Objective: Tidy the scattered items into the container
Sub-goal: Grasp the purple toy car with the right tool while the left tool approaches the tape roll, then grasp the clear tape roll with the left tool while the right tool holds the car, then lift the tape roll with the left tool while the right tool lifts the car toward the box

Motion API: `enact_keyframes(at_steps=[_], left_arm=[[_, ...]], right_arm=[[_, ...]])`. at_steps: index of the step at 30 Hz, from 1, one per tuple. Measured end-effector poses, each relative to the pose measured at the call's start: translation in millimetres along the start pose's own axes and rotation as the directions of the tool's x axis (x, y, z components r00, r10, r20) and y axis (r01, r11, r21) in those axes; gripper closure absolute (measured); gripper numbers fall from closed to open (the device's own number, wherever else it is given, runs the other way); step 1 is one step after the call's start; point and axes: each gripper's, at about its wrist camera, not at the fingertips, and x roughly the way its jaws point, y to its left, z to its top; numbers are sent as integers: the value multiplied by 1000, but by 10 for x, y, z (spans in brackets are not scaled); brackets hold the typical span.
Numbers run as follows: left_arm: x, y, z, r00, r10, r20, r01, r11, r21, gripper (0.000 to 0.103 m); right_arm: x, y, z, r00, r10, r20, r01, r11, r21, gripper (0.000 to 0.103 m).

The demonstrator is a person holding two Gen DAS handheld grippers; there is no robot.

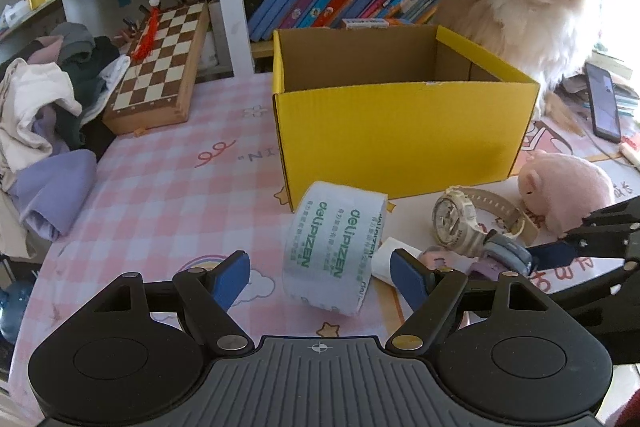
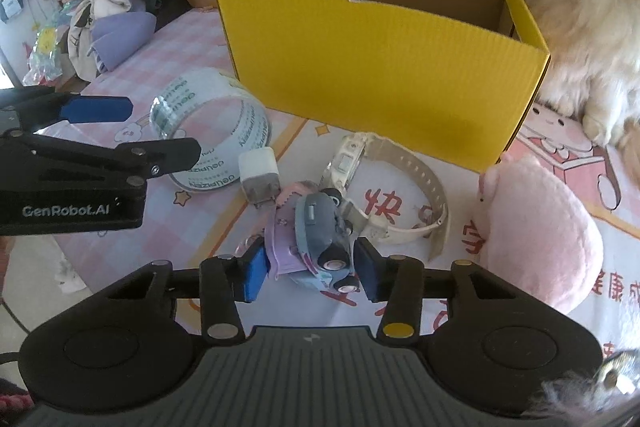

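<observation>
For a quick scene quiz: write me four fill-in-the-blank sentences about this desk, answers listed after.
1. The open box is ____ on the outside.
2. The right tongs sit on either side of a toy ____.
3. The roll of tape lies between the blue pads of the open ____ tongs.
4. A fluffy ____ sits beside the box, near the pink plush and the watch.

Missing words: yellow; car; left; cat

Both grippers, left gripper [image 1: 320, 277] and right gripper [image 2: 310, 277], are matte black with blue finger pads [image 1: 232, 279], silver rivets and ribbed grey bases; one side reads "GenRobot.AI".
</observation>
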Motion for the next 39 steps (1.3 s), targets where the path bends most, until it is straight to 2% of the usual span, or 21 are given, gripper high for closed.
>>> enact_keyframes(at_steps=[6, 12, 28, 33, 38, 39], left_arm=[[116, 22, 17, 1000, 1, -16, -1, 1000, -15, 28], [123, 90, -19, 999, -21, -33, 19, 998, -52, 58], [-146, 253, -175, 1000, -21, -8, 20, 987, -162, 61], [-230, 245, -180, 999, -36, 5, 36, 987, -155, 81], [-192, 259, -263, 999, -43, -29, 38, 986, -163, 85], [-202, 267, -271, 999, -47, -27, 42, 985, -167, 91]], right_arm=[[-16, -22, -15, 1000, -3, 8, 3, 1000, -14, 60], [-126, -111, -47, 999, -24, 30, 23, 999, 24, 61], [-326, -81, -202, 997, -49, 55, 45, 996, 78, 61], [-387, -61, -250, 996, -57, 66, 51, 995, 91, 61], [-407, -47, -291, 996, -65, 58, 58, 992, 108, 61], [-419, -43, -299, 996, -67, 60, 60, 992, 109, 61]])
